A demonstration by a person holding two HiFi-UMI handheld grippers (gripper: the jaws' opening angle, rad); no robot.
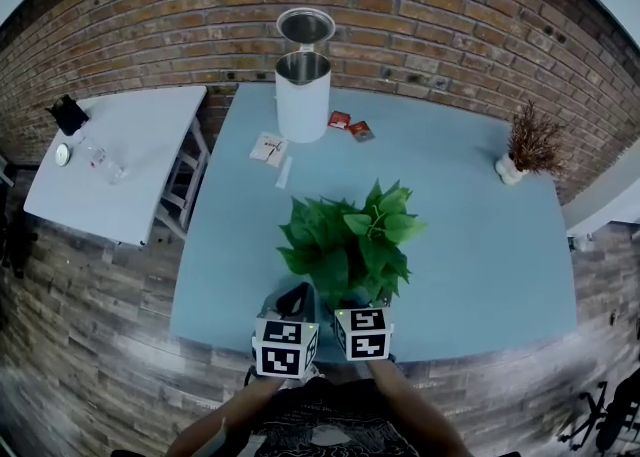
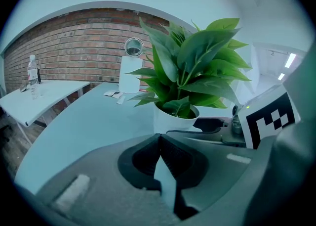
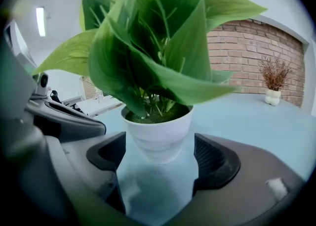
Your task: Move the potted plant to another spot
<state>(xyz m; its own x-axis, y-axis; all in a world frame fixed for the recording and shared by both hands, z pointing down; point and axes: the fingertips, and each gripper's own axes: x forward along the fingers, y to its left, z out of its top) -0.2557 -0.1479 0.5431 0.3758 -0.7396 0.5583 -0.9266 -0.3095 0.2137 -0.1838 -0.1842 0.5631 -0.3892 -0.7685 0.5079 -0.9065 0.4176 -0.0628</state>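
Note:
The potted plant (image 1: pixel 350 240) has broad green leaves and a white pot (image 3: pixel 157 136). It stands upright on the blue table (image 1: pixel 480 245), near the front edge. My right gripper (image 3: pixel 158 157) is open, and the pot sits at the mouth of its jaws with a gap on each side. The pads do not press on the pot. My left gripper (image 2: pixel 159 143) is shut with nothing in it, just left of the pot (image 2: pixel 173 121). In the head view both marker cubes sit below the leaves, which hide the pot.
A white bin with an open steel lid (image 1: pixel 303 95) stands at the table's far edge, with papers (image 1: pixel 268 148) and small packets (image 1: pixel 350 125) beside it. A dried plant in a small vase (image 1: pixel 525 145) is far right. A white side table (image 1: pixel 120 155) stands left, before a brick wall.

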